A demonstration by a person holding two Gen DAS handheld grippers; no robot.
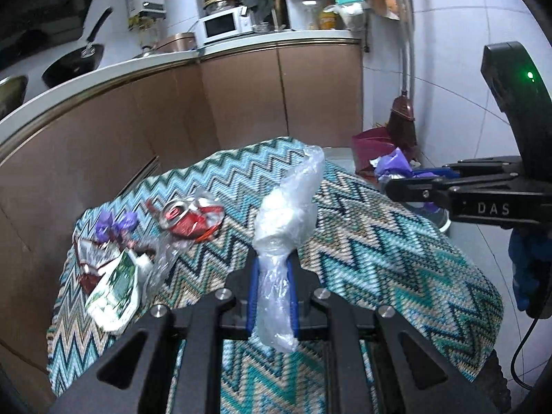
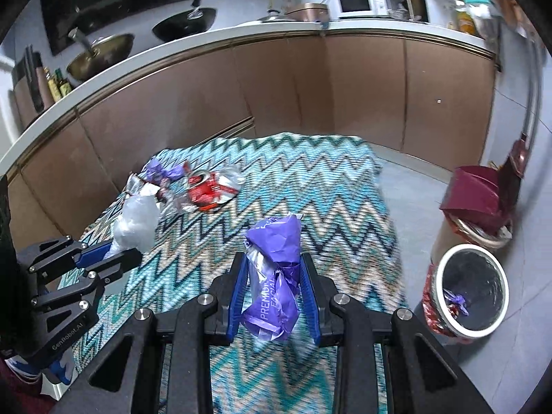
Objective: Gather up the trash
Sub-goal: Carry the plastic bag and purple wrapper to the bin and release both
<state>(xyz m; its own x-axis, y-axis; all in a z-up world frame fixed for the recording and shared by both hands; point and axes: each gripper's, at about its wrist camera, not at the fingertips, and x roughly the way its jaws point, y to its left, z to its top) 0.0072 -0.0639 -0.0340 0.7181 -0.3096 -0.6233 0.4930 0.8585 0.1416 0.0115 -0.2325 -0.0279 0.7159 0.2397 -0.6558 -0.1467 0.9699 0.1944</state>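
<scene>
My left gripper is shut on a crumpled clear plastic bag, held above the zigzag rug. In the right wrist view that gripper and its clear bag show at the left. My right gripper is shut on a crumpled purple tissue wrapper. On the rug's far left lie a crushed red can, a green and white packet, a red foil wrapper and purple scraps. A round white-rimmed trash bin stands on the floor at the right with some trash inside.
Brown kitchen cabinets curve behind the rug under a white counter with pans and a microwave. A maroon dustpan and a broom stand by the wall near the bin. Grey tiled floor lies right of the rug.
</scene>
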